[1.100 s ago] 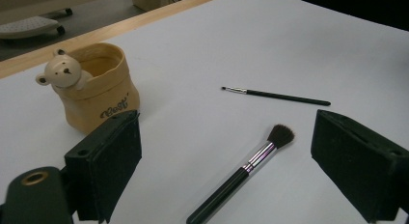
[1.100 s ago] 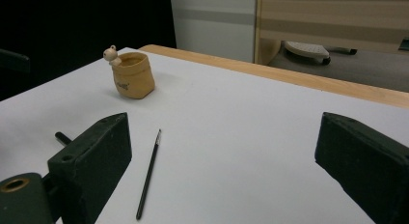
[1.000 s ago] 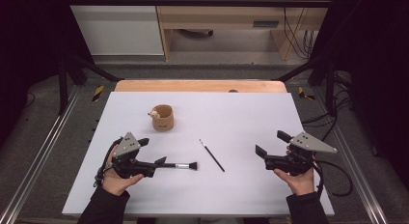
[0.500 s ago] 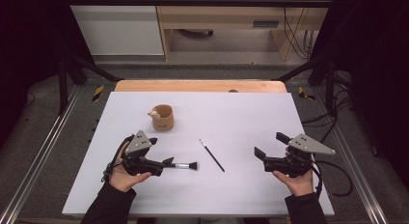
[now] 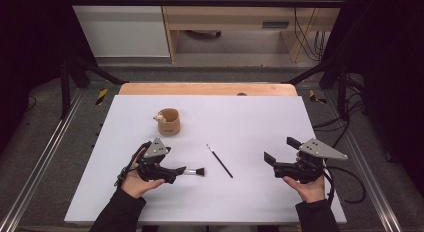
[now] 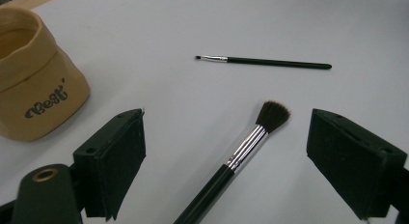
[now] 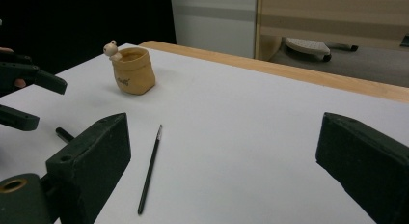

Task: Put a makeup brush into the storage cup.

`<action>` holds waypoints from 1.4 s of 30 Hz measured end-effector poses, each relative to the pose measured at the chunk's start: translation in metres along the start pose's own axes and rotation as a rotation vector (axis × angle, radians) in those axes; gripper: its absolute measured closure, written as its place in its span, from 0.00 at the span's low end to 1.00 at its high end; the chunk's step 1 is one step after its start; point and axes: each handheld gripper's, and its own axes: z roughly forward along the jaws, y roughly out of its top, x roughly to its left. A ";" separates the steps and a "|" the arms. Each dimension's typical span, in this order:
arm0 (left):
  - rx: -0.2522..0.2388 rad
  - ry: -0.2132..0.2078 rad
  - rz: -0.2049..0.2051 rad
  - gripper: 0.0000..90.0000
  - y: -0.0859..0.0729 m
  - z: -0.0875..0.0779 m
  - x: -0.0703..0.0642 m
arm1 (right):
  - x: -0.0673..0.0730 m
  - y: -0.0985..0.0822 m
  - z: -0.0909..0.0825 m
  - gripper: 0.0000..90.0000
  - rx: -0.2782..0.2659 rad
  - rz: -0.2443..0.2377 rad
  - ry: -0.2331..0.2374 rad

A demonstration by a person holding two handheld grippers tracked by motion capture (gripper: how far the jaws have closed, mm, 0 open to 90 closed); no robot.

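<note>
white tabletop carries a tan pouch lettered "best"; powder brush lies between the left gripper's open jaws, untouched; right gripper gapes too.

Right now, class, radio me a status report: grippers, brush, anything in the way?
Left gripper open, jaws either side of the thick brush, not closed. Right gripper open, empty. Thin brush and pouch lie apart; nothing blocking.
</note>
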 end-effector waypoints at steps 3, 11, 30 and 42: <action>0.021 -0.002 0.004 0.15 -0.001 0.004 -0.001 | 0.001 0.000 0.001 0.06 0.003 -0.001 0.001; 0.090 -0.005 0.034 0.18 -0.005 0.016 -0.003 | 0.001 -0.001 0.002 0.06 0.007 -0.002 0.004; 0.210 -0.019 0.097 0.41 -0.013 0.041 -0.010 | 0.003 -0.003 0.006 0.06 0.022 -0.003 0.012; 0.256 -0.023 0.109 0.58 -0.015 0.046 -0.011 | 0.003 -0.004 0.007 0.06 0.022 0.000 0.010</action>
